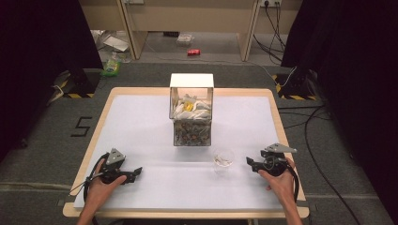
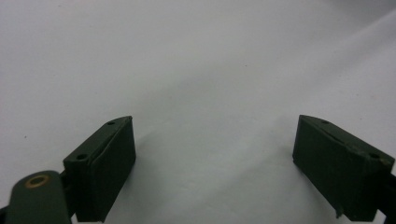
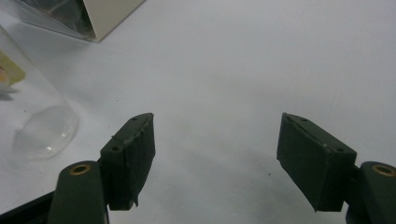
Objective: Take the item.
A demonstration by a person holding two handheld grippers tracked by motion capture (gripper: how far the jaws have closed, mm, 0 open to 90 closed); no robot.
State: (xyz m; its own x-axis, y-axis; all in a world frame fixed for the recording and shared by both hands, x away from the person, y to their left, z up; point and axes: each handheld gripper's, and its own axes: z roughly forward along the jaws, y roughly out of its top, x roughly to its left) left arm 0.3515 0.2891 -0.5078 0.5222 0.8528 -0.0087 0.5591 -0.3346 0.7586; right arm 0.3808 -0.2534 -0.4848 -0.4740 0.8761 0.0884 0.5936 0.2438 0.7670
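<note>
In the high view, a table [image 1: 141, 112] covered by a white sheet was seen from above, with a wooden edge showing around it. A clear box [image 1: 191, 110] with a white top stood upright near the middle of the far half, holding crumpled white and yellow material above a layer of small mixed pieces. A clear plastic cup [image 1: 223, 160] stood upright in front of the box and slightly to its right, apart from it; something small and pale lay inside. The left gripper [image 1: 133, 172] was held by the left hand [image 1: 104, 183] near the table's front left edge, pointed toward the centre. The right gripper [image 1: 250, 162] was held by the right hand [image 1: 279, 180] near the front right, pointed at the cup and kept just short of it. Beyond the table, a red can [image 1: 194, 52] lay on the floor.

In the left gripper view, the two black jaws were seen spread wide, with bare white sheet between them and nothing gripped.

In the right gripper view, the jaws were likewise spread wide over bare sheet. The cup [image 3: 32, 107] was seen at the left, outside the jaws, and a corner of the box [image 3: 88, 16] appeared at the upper left.
</note>
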